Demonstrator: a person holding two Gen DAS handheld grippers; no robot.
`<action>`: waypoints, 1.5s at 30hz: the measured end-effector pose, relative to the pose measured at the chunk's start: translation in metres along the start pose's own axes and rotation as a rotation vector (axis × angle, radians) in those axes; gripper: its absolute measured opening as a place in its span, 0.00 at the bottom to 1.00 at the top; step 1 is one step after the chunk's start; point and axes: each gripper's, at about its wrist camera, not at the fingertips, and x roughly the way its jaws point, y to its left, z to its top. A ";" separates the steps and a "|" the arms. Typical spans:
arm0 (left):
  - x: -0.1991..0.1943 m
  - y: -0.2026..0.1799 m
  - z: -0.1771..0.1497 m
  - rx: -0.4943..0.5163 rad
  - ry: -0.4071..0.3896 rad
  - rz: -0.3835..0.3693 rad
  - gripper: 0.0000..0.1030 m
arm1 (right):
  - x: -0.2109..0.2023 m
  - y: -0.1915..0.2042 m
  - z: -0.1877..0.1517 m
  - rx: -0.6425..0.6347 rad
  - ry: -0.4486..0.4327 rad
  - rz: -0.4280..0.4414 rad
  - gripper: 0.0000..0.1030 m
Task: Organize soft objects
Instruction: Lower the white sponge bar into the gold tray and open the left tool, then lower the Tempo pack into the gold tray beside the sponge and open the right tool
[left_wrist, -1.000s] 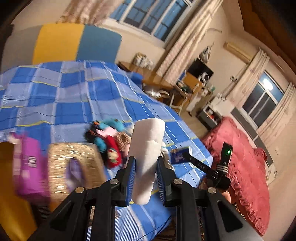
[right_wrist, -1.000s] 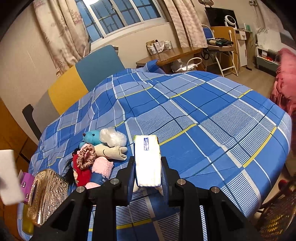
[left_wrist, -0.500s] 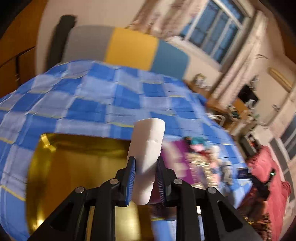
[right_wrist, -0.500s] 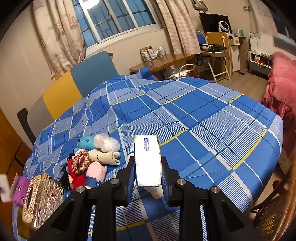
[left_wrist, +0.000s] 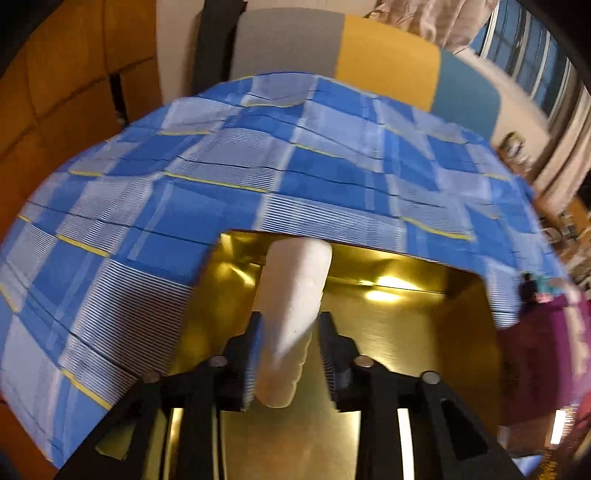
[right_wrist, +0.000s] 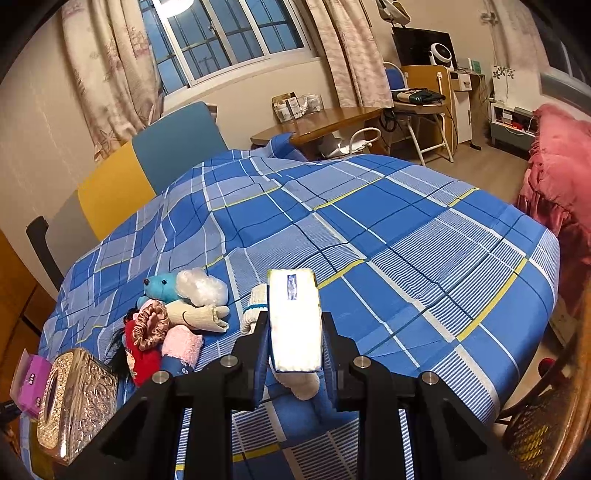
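My left gripper (left_wrist: 290, 347) is shut on a white soft pack (left_wrist: 293, 295) and holds it over a shiny gold box (left_wrist: 406, 332) that lies on the blue plaid cloth (left_wrist: 221, 166). My right gripper (right_wrist: 293, 343) is shut on a white tissue pack (right_wrist: 293, 317) with a blue label, held above the plaid cloth (right_wrist: 406, 240). A pile of soft things lies to its left: a blue plush bear (right_wrist: 160, 286), a white puff (right_wrist: 199, 286), a cream sock (right_wrist: 195, 315), a pink towel (right_wrist: 181, 343) and a satin scrunchie (right_wrist: 149, 325). A white sock (right_wrist: 255, 301) lies behind the pack.
An ornate gold tissue box (right_wrist: 74, 398) and a purple box (right_wrist: 31, 380) stand at the cloth's left edge. A yellow, blue and grey headboard (right_wrist: 140, 173) is behind. A desk (right_wrist: 325, 122), a folding chair (right_wrist: 424, 122) and a pink bed (right_wrist: 561, 166) are at the right.
My left gripper has swung left from the toy pile to over the gold box, carrying the white pack. My right gripper has stayed nearly still with its tissue pack.
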 end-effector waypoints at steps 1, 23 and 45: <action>0.001 0.001 0.000 0.011 -0.010 0.047 0.39 | 0.000 0.000 0.000 0.000 0.000 0.000 0.25; -0.072 0.002 -0.085 -0.110 -0.079 -0.288 0.41 | -0.063 0.140 -0.012 -0.177 -0.073 0.295 0.25; -0.098 0.058 -0.134 -0.233 -0.107 -0.286 0.41 | -0.018 0.508 -0.179 -0.583 0.430 0.746 0.25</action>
